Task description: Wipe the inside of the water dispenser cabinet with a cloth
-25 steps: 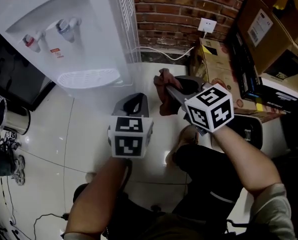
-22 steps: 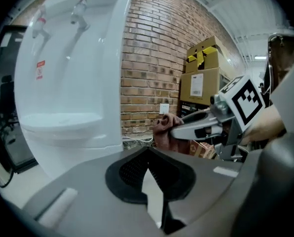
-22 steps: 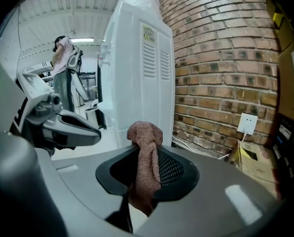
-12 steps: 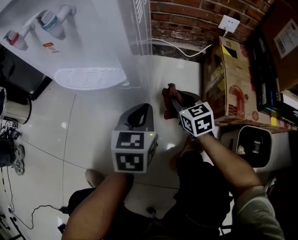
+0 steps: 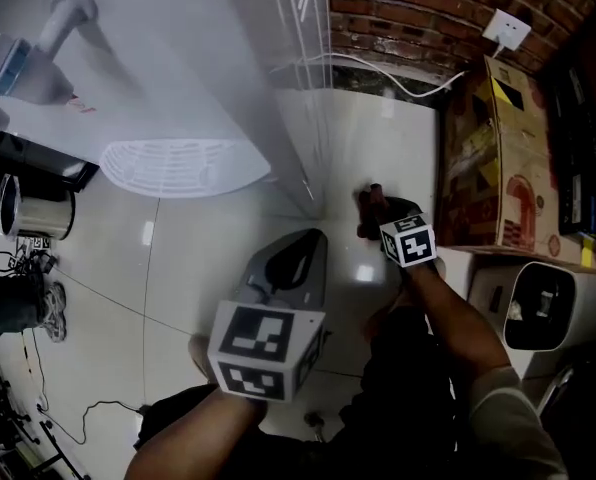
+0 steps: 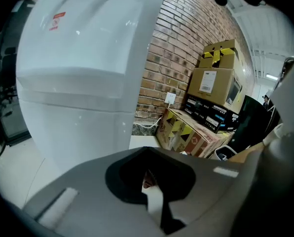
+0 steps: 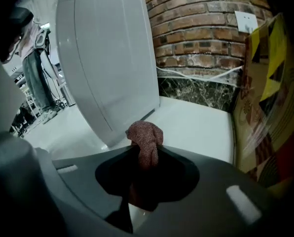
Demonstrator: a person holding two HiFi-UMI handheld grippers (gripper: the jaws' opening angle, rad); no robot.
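The fingers of my right gripper [image 7: 142, 154] pinch a reddish-brown cloth [image 7: 145, 134]. A wad of it sticks out past the tips and the rest is bunched back between them. The fingers of my left gripper [image 5: 313, 240] are pressed together on nothing.

Just beyond the cloth is the bottom corner of the white water dispenser [image 7: 105, 58], where its side panel meets the tiled floor [image 5: 178, 268]. My right gripper hangs low over that floor, pointing down at the corner. My left sits nearer to me, facing the dispenser's front. To the right a cardboard box [image 5: 488, 158] stands against the brick wall [image 5: 398, 8], and a white cable [image 5: 378, 63] runs along the wall's foot.

No view shows the cabinet's inside, and I see no open door, so I judge the wiping hasn't begun. To do this step well, my empty left gripper should pull the cabinet door open and hold it. My right should then come round from the side to the front with the wad leading. The grip must stay firm so the cloth doesn't slip loose on the first stroke. The protruding wad should meet the walls, not the hard tips.
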